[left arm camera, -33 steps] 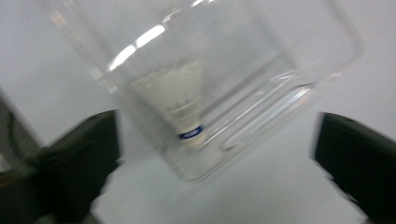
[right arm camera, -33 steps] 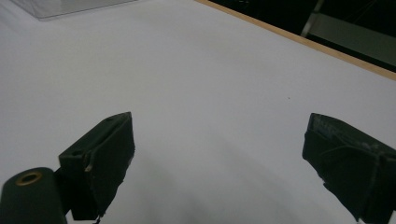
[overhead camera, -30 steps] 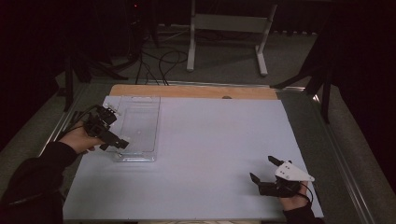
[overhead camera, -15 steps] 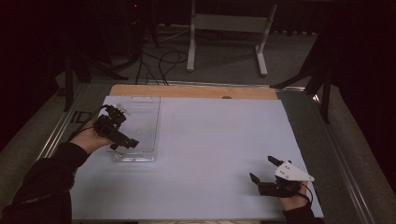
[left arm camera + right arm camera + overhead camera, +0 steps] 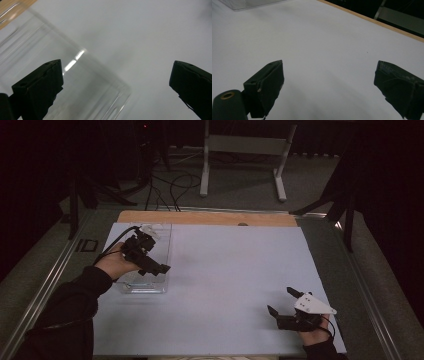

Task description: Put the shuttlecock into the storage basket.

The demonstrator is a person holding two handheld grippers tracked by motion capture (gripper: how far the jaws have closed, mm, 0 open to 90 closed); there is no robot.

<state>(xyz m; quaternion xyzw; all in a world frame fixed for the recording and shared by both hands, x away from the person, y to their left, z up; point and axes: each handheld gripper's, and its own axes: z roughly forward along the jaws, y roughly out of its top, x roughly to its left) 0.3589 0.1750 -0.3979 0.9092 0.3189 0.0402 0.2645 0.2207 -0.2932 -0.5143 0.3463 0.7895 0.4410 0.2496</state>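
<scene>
A: Left gripper (image 5: 150, 262) spread wide, empty, over clear box (image 5: 150, 287) at table's (image 5: 225, 270) nine o'clock. Right gripper (image 5: 287, 309) also released, five o'clock.
B: Risk?
A: Slick wall could slip out of a shallow pinch.

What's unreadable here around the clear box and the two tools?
- Clear box, high view: the left tool and hand cover part of it; whether the tool touches it is unclear.
- Clear box, left gripper view: motion-blurred and cut off by the left and bottom edges; contents unreadable.
- Clear box corner, right gripper view: cut off by the top edge.
- Right tool, high view: too small and dark to judge its height above the white table cover.
</scene>
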